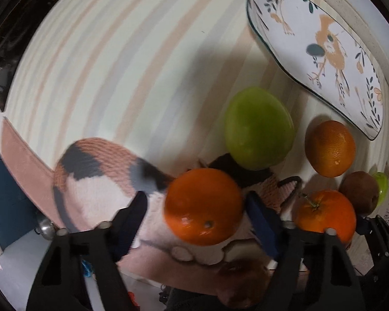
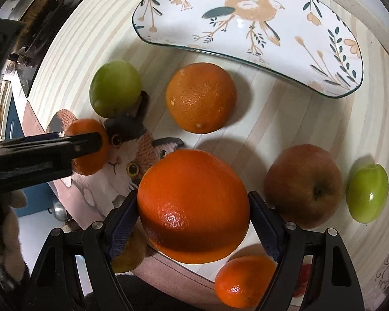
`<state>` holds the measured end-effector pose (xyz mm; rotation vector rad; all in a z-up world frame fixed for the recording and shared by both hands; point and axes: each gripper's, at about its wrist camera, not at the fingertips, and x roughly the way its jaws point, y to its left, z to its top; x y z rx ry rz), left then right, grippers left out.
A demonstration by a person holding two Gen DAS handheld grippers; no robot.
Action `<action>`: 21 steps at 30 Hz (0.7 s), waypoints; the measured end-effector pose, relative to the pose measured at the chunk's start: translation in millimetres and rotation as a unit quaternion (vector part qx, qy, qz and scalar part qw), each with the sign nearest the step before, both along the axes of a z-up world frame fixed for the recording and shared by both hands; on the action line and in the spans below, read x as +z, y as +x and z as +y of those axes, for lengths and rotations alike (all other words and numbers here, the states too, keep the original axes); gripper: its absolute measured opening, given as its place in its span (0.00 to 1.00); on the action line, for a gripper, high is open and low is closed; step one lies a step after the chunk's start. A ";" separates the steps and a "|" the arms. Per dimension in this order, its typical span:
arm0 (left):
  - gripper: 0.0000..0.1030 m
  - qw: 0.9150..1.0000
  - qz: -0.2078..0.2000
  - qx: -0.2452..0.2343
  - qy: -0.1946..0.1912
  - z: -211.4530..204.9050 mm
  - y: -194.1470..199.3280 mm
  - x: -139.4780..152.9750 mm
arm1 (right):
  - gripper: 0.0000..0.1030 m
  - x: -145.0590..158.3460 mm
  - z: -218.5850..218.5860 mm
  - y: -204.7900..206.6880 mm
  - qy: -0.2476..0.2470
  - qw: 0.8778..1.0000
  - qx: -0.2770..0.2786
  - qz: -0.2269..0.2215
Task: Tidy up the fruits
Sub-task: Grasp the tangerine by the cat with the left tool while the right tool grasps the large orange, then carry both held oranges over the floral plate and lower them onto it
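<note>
While our left gripper [image 1: 194, 207] straddles the small orange [image 1: 204, 206], only its right pad touching, our right gripper [image 2: 193, 207] pinches the large orange [image 2: 193, 206] between both pads, and the empty plate [image 2: 324, 88] lies ahead of both grippers.

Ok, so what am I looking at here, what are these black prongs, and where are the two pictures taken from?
There is no robot. A person holds a hand-held gripper in each hand, each with a fisheye camera looking along its two fingers. The left wrist view shows the left hand-held gripper, whose fingers straddle a small orange without clamping it. The right wrist view shows the right hand-held gripper, whose pads look pressed on a big orange. On the striped table lie a cat mat, a plate, another orange, an apple and green fruit.
</note>
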<state>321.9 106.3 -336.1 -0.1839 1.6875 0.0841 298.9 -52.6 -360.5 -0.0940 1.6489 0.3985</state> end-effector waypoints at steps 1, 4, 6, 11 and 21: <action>0.61 1.000 0.000 0.000 -0.002 -0.4 1.4 0.2 | 0.82 -0.2 -0.6 1.2 0.000 1.000 0.000 0.003; 0.61 1.000 -0.009 -0.009 0.010 -5.4 3.0 1.1 | 0.83 -9.4 6.7 2.6 -0.008 1.000 0.011 0.003; 0.61 1.000 -0.014 -0.014 0.015 -6.6 3.5 1.9 | 0.84 -10.6 16.5 -3.1 -0.021 0.999 0.026 0.000; 0.60 0.999 -0.024 -0.028 0.035 -23.0 -1.7 -0.7 | 0.80 -9.1 22.2 -9.6 -0.028 0.999 0.034 -0.010; 0.60 0.999 -0.034 -0.034 0.022 -30.5 -23.2 18.9 | 0.80 21.7 -2.9 -17.7 0.043 0.999 -0.010 0.000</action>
